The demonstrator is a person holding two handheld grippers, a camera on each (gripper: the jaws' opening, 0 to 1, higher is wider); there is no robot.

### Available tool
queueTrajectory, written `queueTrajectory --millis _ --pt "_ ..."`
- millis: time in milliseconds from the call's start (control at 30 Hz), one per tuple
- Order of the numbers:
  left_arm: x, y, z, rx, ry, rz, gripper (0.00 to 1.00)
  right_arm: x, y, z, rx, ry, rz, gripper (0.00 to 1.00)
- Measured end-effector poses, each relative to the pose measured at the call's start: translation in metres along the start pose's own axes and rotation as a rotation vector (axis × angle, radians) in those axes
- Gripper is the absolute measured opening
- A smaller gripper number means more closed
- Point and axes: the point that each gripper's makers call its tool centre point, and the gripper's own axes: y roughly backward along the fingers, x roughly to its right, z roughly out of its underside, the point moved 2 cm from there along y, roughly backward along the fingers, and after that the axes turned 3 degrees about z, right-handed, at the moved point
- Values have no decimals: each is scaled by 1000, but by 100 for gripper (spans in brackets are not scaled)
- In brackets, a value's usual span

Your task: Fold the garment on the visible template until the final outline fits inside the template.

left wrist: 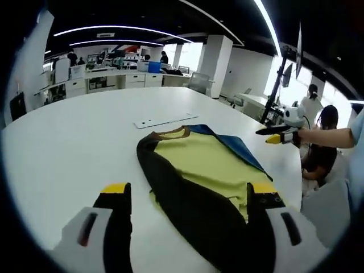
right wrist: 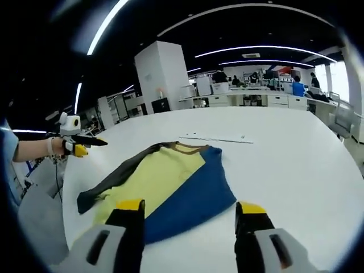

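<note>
Garment lies folded on the white surface — yellow, black and blue panels showing. Left claw gapes wide, empty; right claw likewise, above the blue edge.

you have one garment on one white table, with one flat white strip lying beyond it. two grippers are yours: the left gripper and the right gripper. at least two people sit off the table's edge.
</note>
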Motion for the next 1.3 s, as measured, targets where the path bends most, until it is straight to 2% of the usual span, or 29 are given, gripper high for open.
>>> queueTrajectory --millis 167,300,500,600,700,900,1067,1200,1300 --pt "13 16 18 2 24 -2 80 -13 19 24 -13 -10 4 62" --pt "18 24 25 18 44 -10 79 -19 27 40 -28 -20 7 60" --pt "26 32 36 30 63 -17 78 -30 34 49 -21 -57 4 59" --pt "27 34 39 31 68 -17 77 -38 32 53 -37 -61 -21 55" --pt "27 36 39 41 74 -21 76 -51 29 59 -65 -64 -73 46" --pt "31 36 40 47 82 -16 75 -89 16 81 -140 -85 -191 30" --pt "34 38 42 48 84 -12 74 -98 8 89 -163 -81 -201 26" --pt "33 40 43 56 97 -14 73 -89 3 94 -160 -4 -153 20" --pt "33 41 45 57 109 -15 73 -87 0 97 -168 44 -147 16"
